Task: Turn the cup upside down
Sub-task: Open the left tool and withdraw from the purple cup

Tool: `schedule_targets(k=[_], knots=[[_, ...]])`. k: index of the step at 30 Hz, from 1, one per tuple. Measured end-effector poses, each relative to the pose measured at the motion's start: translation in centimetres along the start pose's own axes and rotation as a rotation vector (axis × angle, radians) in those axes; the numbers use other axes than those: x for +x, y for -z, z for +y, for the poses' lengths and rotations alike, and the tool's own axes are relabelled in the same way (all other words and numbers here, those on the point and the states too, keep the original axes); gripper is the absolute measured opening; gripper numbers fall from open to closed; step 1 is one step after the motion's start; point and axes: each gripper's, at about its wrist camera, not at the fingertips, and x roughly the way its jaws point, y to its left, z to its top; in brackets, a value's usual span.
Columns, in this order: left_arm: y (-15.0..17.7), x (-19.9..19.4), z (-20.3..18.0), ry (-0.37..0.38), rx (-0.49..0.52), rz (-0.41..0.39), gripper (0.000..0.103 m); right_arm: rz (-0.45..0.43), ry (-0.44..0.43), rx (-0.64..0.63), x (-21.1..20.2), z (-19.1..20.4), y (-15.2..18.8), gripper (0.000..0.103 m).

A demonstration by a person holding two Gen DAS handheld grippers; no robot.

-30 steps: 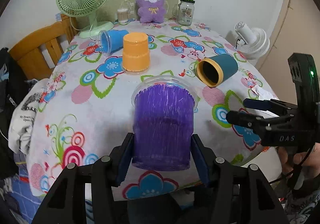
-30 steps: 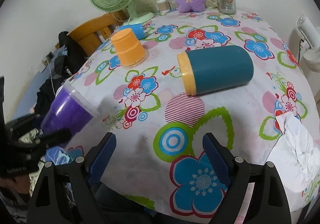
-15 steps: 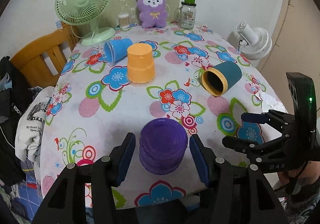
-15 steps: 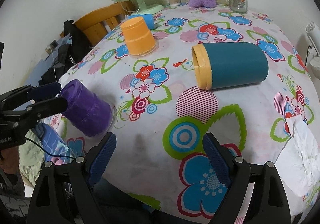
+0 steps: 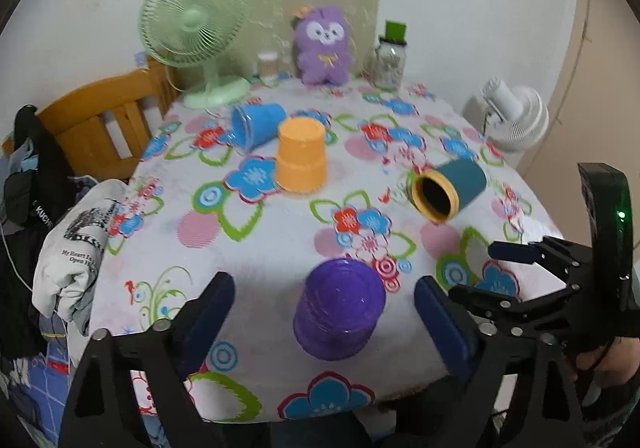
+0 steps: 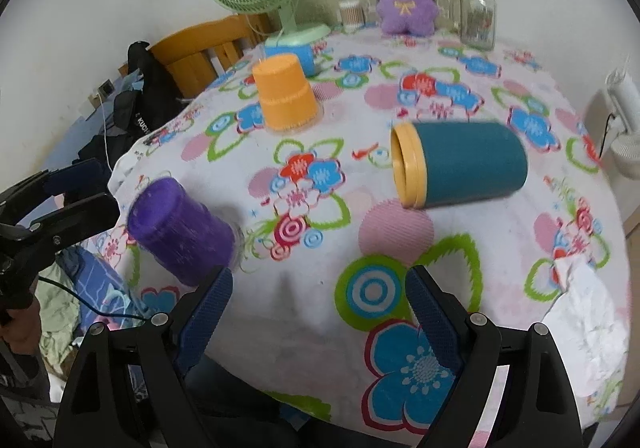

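Note:
A purple cup (image 5: 338, 312) stands upside down near the front edge of the flowered table (image 5: 224, 248); it also shows at the left in the right wrist view (image 6: 180, 230). My left gripper (image 5: 324, 312) is open, its fingers apart on either side of the cup and clear of it. My right gripper (image 6: 318, 300) is open and empty over the table's front edge. A teal cup with a yellow rim (image 6: 460, 164) lies on its side ahead of the right gripper, also in the left wrist view (image 5: 448, 190).
An orange cup (image 5: 300, 160) stands upside down mid-table, with a blue cup (image 5: 258, 126) on its side behind it. A green fan (image 5: 196, 32), purple plush (image 5: 322, 44) and glass jar (image 5: 390, 62) stand at the back. A wooden chair (image 5: 100, 124) is left, crumpled paper (image 6: 588, 316) right.
My left gripper turned the purple cup over, set it rim-down on the table, then opened and drew back from it. The right gripper stayed open and shifted slightly.

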Motion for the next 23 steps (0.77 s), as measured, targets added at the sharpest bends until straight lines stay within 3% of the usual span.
schedule_targets(k=[4, 10, 23], knots=[[0.2, -1.3, 0.7, -0.014, -0.041, -0.06, 0.103, -0.045, 0.025, -0.034, -1.6, 1.5, -1.1, 0.097], [0.7, -2.8, 1.7, -0.025, -0.095, -0.112, 0.103, -0.106, 0.063, -0.089, -3.5, 3.8, -2.1, 0.099], [2.2, -4.5, 2.9, -0.034, -0.143, -0.144, 0.103, -0.112, 0.073, -0.125, -4.2, 6.1, -1.9, 0.1]])
